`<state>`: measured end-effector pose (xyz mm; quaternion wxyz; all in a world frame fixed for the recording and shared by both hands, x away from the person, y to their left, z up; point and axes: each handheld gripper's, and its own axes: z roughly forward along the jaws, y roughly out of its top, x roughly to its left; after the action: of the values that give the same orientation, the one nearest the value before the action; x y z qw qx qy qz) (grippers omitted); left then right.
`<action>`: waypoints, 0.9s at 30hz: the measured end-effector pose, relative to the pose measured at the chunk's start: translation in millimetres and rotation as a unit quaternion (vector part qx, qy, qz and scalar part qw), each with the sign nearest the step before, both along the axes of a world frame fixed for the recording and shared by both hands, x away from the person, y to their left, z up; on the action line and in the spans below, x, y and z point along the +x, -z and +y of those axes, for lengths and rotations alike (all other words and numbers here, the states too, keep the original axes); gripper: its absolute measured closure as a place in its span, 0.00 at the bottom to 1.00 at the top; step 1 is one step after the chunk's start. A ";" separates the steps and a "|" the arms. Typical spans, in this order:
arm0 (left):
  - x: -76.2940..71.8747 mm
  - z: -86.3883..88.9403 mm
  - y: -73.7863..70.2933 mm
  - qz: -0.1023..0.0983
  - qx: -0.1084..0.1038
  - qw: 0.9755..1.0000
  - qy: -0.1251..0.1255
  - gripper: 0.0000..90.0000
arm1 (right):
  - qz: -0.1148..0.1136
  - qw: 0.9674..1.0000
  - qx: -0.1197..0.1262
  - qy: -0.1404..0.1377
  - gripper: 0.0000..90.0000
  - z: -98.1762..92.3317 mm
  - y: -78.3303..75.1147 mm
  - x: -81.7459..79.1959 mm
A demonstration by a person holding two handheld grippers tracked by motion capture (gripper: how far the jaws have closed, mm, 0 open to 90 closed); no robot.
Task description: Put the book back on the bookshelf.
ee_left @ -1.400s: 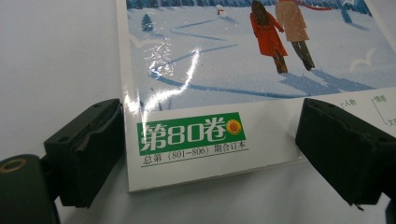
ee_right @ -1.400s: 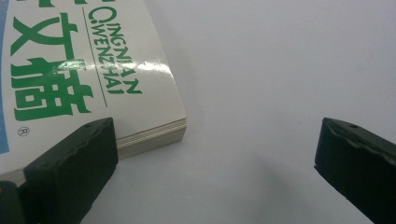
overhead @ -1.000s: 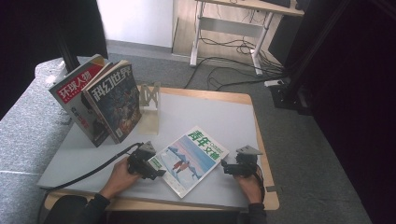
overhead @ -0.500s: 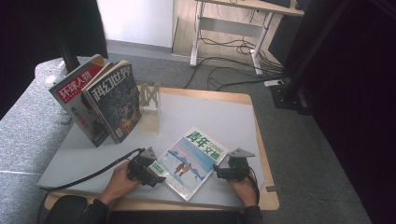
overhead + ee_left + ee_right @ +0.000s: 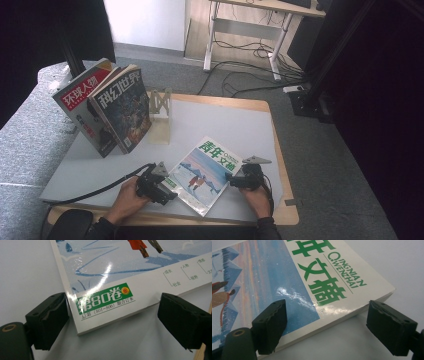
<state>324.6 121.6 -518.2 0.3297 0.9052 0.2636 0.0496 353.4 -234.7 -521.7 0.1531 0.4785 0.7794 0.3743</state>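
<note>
My left gripper (image 5: 167,184) and right gripper (image 5: 231,179), jaws spread and the right's just closing, flank the glossy rectangular magazine (image 5: 206,173) lying flat at the near edge of the smooth grey table (image 5: 210,120).

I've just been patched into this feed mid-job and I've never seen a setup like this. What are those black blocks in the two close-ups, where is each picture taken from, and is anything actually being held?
No robot here: a person at the table holds a pair of hand-operated tongs in each hand. The wide picture comes from a fixed camera above the person's side. It shows the left tongs and the right tongs at opposite edges of a magazine lying flat on the grey table.

The two close-ups come from cameras riding on the tongs; the black blocks are their jaws. In the left gripper view, the left tongs straddle the magazine's corner with the green label. In the right gripper view, the right tongs have just been closing on the title corner, yet stand open.

Nothing is gripped. Farther back, two magazines lean against a small stand.
</note>
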 end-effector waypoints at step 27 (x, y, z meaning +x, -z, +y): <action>-22.1 3.8 3.4 0.024 -0.065 0.998 -0.008 0.22 | 0.014 1.000 0.017 -0.013 0.16 3.7 2.1 27.3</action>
<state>302.5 125.5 -521.6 0.3812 0.8805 0.2814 0.0135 380.7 -231.0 -523.8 0.1293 0.4763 0.7809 0.3829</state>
